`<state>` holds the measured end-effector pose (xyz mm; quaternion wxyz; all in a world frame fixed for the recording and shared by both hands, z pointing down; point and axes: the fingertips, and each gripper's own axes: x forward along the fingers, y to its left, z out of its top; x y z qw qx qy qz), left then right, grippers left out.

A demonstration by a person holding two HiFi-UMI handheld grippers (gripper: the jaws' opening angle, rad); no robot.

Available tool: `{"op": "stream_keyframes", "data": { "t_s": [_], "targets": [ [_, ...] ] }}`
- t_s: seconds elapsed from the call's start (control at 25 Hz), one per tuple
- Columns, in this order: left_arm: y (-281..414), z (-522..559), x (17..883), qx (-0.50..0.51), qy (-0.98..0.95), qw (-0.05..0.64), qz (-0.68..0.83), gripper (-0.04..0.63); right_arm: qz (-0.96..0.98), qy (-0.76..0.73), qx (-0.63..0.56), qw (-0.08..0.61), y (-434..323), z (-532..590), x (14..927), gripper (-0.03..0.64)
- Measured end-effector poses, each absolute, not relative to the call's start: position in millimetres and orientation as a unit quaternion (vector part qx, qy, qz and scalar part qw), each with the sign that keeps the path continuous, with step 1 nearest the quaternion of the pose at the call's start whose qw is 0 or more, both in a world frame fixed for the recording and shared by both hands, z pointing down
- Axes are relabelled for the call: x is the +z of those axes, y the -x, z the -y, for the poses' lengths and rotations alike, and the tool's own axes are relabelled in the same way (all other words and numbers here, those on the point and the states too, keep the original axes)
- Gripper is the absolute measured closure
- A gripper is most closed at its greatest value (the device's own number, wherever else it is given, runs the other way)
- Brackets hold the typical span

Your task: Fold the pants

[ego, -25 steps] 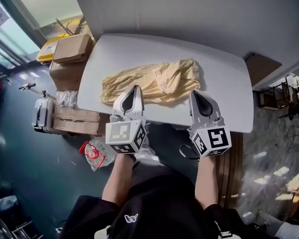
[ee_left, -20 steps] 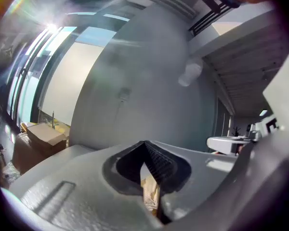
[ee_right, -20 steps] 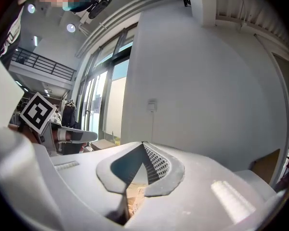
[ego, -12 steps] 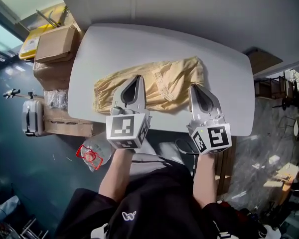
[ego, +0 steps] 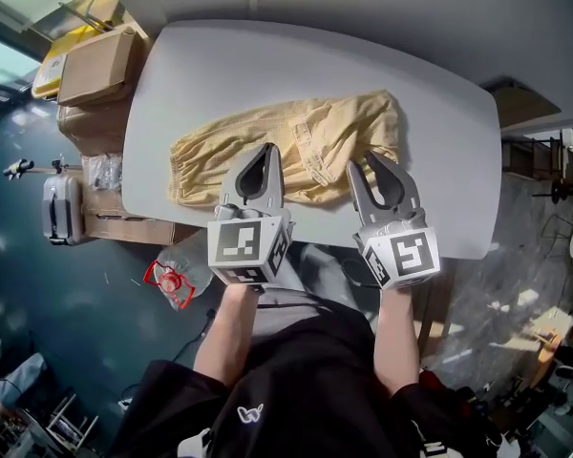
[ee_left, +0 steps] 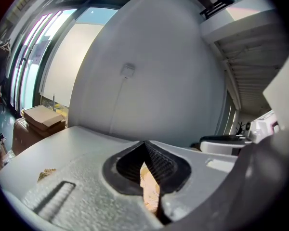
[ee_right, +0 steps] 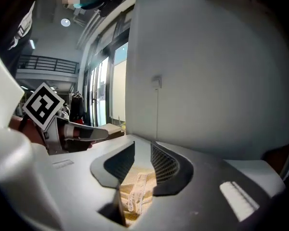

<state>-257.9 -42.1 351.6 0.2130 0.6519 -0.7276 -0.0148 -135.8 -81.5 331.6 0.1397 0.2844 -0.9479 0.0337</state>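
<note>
Approach step. Pants (ego: 296, 141) lie unfolded across the table (ego: 267, 65). Left gripper (ego: 265, 153): jaws pressed together, empty. Right gripper (ego: 371, 164): jaws just opening, pinching nothing. Next, probably: open left, grasp near edge.

The desk (ego: 210, 65) was pale grey, with a smooth top and round corners. Its far side stood close to a grey wall. The pants (ego: 296, 141) lay flat on the desk. They were light yellow and a bit crinkled. They stretched from left to right across the middle of the top, nearer to the front edge than to the wall. Their left end had a gathered, wavy hem and lay near the left edge of the desk. Their right end was wider and sat a little farther back. Bare desk showed behind the pants and to their right.
</note>
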Motion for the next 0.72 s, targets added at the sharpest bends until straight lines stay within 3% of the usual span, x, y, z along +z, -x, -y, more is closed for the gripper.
{"op": "stream_keyframes", "data": {
  "t_s": [0.04, 0.24, 0.72],
  "targets": [
    [255.8, 42.5, 356.4, -0.012, -0.651, 0.217, 0.727, 0.592, 0.949, -0.276, 0.036, 0.148, 135.7, 80.6, 337.5, 0.491],
    [250.7, 46.1, 375.3, -0.007, -0.647, 0.231, 0.727, 0.592, 0.950, -0.245, 0.035, 0.192, 135.5, 72.1, 371.7, 0.449],
    [255.1, 27.0, 426.7, 0.004, -0.625, 0.277, 0.729, 0.592, 0.941, -0.205, 0.081, 0.257, 152.5, 55.6, 441.4, 0.419]
  ]
}}
